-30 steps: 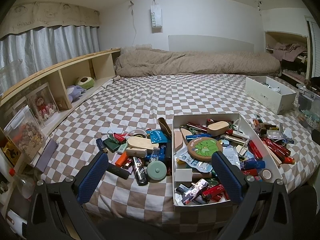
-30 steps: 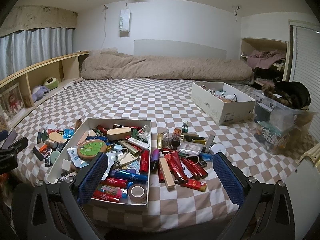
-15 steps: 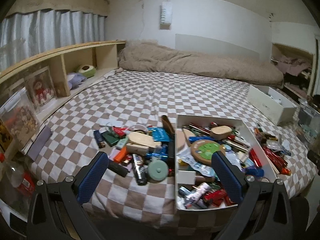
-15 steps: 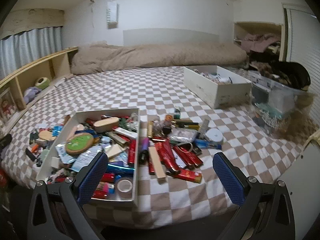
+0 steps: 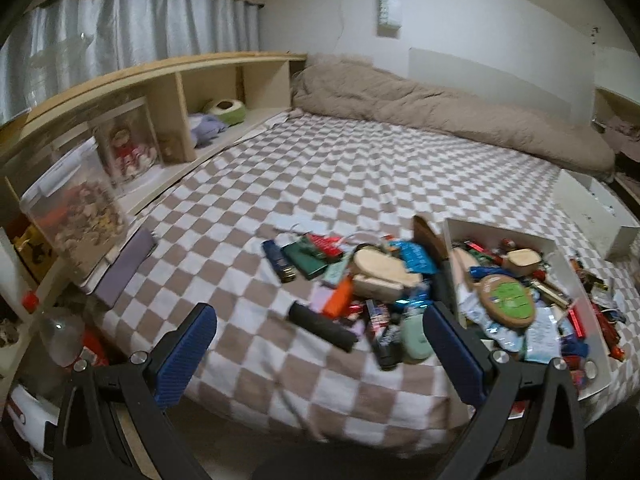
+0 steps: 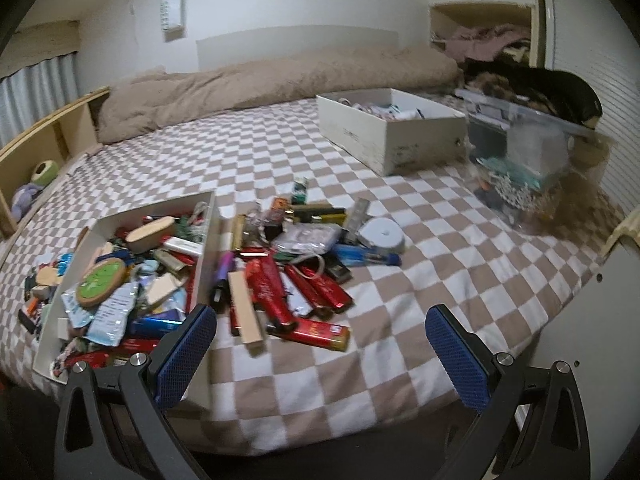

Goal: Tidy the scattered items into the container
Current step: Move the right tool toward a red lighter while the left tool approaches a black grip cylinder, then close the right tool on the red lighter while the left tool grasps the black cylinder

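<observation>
Approach step: both the left hand-held gripper and right hand-held gripper gape wide, empty. Next, select one scattered red foil packet beside the white rectangular container.

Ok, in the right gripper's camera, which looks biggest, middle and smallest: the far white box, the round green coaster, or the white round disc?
1. Far white box, clearly the largest, even though it sits farthest back.
2 and 3. Round green coaster and white round disc look about alike; the coaster is nearer the camera, so I won't rank them.
</observation>
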Demonstrator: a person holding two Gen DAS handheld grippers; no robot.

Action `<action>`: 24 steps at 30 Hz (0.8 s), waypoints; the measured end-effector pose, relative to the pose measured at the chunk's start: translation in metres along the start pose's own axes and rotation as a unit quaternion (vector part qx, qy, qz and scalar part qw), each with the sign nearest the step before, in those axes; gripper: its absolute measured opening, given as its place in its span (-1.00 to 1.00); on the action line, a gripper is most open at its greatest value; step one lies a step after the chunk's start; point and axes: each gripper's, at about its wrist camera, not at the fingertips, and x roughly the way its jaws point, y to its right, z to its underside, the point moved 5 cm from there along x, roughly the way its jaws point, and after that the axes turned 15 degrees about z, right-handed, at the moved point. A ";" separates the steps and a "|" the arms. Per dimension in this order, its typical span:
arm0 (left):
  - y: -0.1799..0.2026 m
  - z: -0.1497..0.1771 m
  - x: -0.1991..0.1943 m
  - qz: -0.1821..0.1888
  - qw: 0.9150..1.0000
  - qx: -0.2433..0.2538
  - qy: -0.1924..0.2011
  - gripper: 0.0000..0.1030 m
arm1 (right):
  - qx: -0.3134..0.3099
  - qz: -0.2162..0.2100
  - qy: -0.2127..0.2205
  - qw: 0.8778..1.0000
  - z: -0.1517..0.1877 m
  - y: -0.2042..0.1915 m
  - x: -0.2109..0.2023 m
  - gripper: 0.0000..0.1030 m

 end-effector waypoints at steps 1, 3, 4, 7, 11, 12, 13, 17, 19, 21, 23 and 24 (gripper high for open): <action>-0.005 0.001 0.003 -0.004 1.000 0.000 -0.005 1.00 | 0.001 0.001 -0.004 1.000 0.001 0.002 0.003 1.00; -0.013 0.003 0.009 -0.010 1.000 0.004 -0.018 1.00 | 0.002 0.002 -0.015 1.000 0.003 0.006 0.011 1.00; -0.016 0.005 0.013 -0.010 0.999 0.011 -0.028 1.00 | 0.002 0.002 -0.020 1.000 0.004 0.007 0.014 1.00; -0.020 0.009 0.029 -0.004 0.997 0.042 -0.060 1.00 | -0.002 -0.005 -0.038 0.999 0.008 0.009 0.025 1.00; -0.014 0.018 0.051 0.009 0.989 0.107 -0.101 1.00 | -0.028 -0.010 -0.055 0.998 0.012 0.006 0.038 1.00; -0.013 0.019 0.055 0.013 0.987 0.117 -0.108 1.00 | -0.039 -0.013 -0.061 0.997 0.013 0.005 0.042 1.00; -0.011 0.022 0.062 0.021 0.984 0.129 -0.119 1.00 | -0.049 -0.016 -0.067 0.996 0.013 0.002 0.045 1.00; -0.008 0.029 0.083 0.046 0.975 0.150 -0.157 1.00 | -0.123 -0.028 -0.110 0.986 0.018 -0.016 0.060 1.00; -0.009 0.031 0.095 0.059 0.972 0.151 -0.173 1.00 | -0.151 -0.030 -0.118 0.981 0.018 -0.024 0.064 1.00; -0.009 0.034 0.105 0.066 0.969 0.150 -0.187 1.00 | -0.169 -0.038 -0.128 0.976 0.016 -0.033 0.069 1.00; -0.009 0.037 0.115 0.074 0.965 0.150 -0.203 1.00 | -0.191 -0.047 -0.143 0.970 0.017 -0.041 0.075 1.00; -0.009 0.040 0.121 0.079 0.962 0.153 -0.213 1.00 | -0.208 -0.049 -0.152 0.965 0.020 -0.046 0.080 1.00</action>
